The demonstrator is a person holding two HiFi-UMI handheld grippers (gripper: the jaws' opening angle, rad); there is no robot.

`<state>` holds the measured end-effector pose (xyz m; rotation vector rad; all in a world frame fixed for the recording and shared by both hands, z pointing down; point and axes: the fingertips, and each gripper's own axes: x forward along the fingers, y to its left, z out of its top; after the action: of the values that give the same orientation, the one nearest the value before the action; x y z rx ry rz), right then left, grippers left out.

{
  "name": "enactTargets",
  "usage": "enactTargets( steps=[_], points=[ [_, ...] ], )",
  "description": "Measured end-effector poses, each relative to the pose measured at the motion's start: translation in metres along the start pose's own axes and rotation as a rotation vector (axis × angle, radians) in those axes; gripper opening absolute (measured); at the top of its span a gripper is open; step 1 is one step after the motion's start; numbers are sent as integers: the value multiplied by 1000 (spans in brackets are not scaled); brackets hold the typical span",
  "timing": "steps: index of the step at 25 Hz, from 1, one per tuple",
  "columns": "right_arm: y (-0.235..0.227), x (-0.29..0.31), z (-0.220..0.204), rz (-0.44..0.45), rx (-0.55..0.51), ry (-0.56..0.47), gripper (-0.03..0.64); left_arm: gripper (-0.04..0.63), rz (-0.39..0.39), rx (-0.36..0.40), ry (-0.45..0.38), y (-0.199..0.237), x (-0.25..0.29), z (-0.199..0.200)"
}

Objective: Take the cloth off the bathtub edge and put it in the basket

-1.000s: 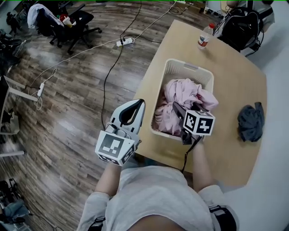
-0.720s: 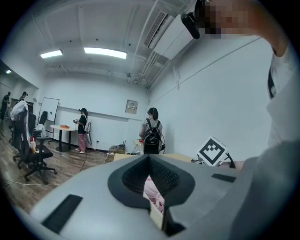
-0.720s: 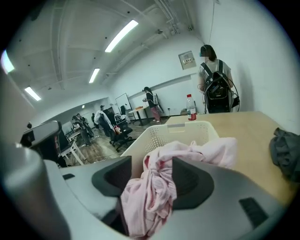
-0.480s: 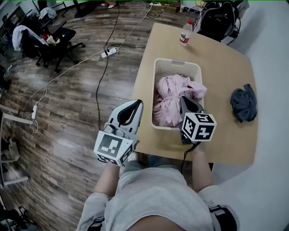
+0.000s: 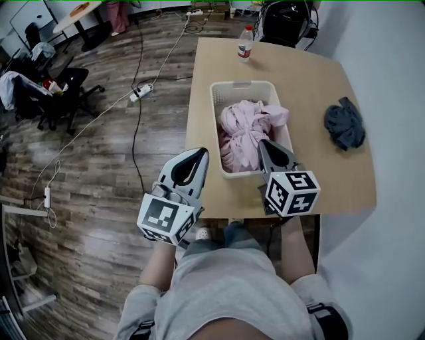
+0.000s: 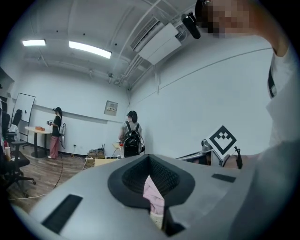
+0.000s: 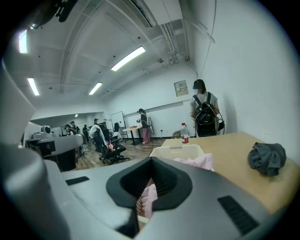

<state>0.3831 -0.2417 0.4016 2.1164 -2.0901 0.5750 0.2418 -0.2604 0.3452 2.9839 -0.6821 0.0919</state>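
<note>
A pink cloth (image 5: 249,129) lies bunched inside the white plastic basket (image 5: 234,86) on the wooden table (image 5: 312,172); the right gripper view shows it too (image 7: 199,161). My right gripper (image 5: 265,145) hovers over the basket's near rim. Its jaws have just closed, they are shut, and nothing is held between them. My left gripper (image 5: 201,153) stays left of the table over the floor, jaws together and empty. It points at the basket, so a strip of pink cloth (image 6: 153,194) shows through its gap. No bathtub is in view.
A crumpled grey cloth (image 5: 344,123) lies on the table right of the basket. A water bottle (image 5: 246,33) stands at the table's far edge, with a black backpack (image 5: 287,20) behind it. Cables and a power strip (image 5: 141,93) cross the wooden floor; office chairs (image 5: 56,89) are at left.
My right gripper has come up and back out of the basket, off the pink cloth, and its jaws went from open to shut. The head view has drawn back from the table.
</note>
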Motion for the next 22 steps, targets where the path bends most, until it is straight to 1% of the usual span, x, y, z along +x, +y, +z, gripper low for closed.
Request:
enactTargets(
  steps=[9, 14, 17, 22],
  points=[
    [34, -61, 13, -78, -14, -151, 9, -3, -151, 30, -3, -28, -19, -2],
    [50, -89, 13, -96, 11, -201, 9, -3, -224, 39, -8, -43, -28, -4],
    [59, -103, 12, -100, 29, -224, 9, -3, -259, 39, -6, -52, -32, -6],
    [67, -118, 14, -97, 19, -258, 9, -3, -292, 47, -9, -65, -33, -5]
  ],
)
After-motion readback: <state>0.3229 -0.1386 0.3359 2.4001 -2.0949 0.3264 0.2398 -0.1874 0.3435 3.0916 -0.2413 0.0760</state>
